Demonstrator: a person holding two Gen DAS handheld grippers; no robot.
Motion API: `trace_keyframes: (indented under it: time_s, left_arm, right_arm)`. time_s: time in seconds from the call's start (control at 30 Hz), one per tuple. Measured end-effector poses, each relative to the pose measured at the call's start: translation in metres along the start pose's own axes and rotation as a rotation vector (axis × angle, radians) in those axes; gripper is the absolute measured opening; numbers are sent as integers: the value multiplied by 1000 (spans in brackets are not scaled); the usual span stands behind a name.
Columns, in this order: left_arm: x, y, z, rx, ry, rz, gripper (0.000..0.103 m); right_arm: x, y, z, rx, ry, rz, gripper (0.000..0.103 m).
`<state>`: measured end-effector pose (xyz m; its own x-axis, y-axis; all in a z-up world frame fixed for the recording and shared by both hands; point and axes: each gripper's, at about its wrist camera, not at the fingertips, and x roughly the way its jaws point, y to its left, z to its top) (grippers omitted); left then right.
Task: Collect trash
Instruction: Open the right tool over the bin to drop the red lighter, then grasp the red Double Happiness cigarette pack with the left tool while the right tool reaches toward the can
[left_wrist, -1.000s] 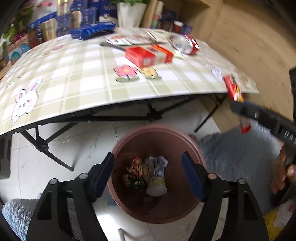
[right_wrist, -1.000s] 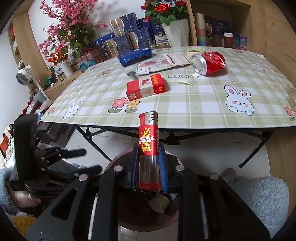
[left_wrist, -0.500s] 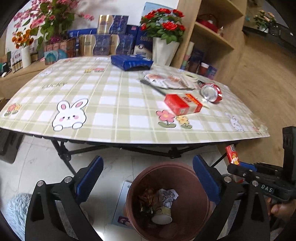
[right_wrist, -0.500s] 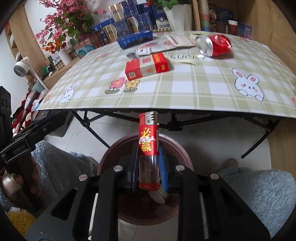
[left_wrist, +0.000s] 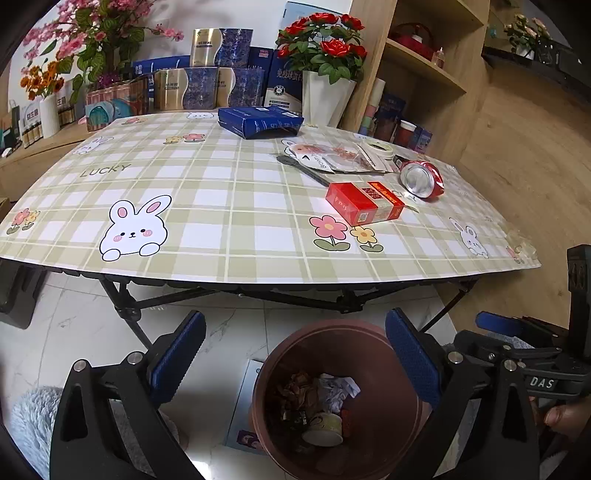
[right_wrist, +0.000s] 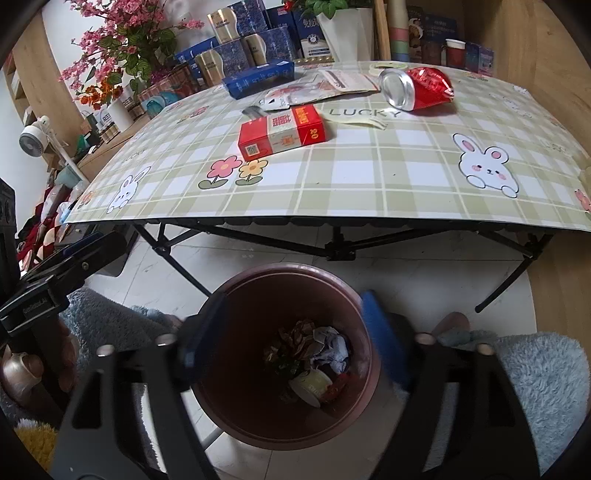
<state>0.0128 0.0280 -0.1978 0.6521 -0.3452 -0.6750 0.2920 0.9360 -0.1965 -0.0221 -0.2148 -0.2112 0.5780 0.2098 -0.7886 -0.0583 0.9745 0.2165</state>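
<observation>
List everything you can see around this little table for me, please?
bin: one, brown, on the floor, holding trash
cigarette pack: one, red, on the table
crushed can: one, red, table's far side
blue box: one, far edge
wrappers: a few, pale, beside the can
tape roll: one, whitish
rose vase: one, white, behind
left gripper: open, empty, above the bin
right gripper: jaws just opened, nothing between them
</observation>
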Motion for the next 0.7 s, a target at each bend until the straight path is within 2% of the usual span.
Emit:
trace_keyframes:
  time_s: [0.17,0.53,0.7]
  left_arm:
    - [0,0,0,-4,1,-10,95]
    - [3,-5,-3,18,12,-10,96]
    - [5,-6,-4,22,19,-7,95]
  right_arm:
    - [-2,3,1,-13,-19,-50,94]
    - [-4,-7,6,25,-44,-163,97]
    - [-3,-14,7,55,-36,-144,97]
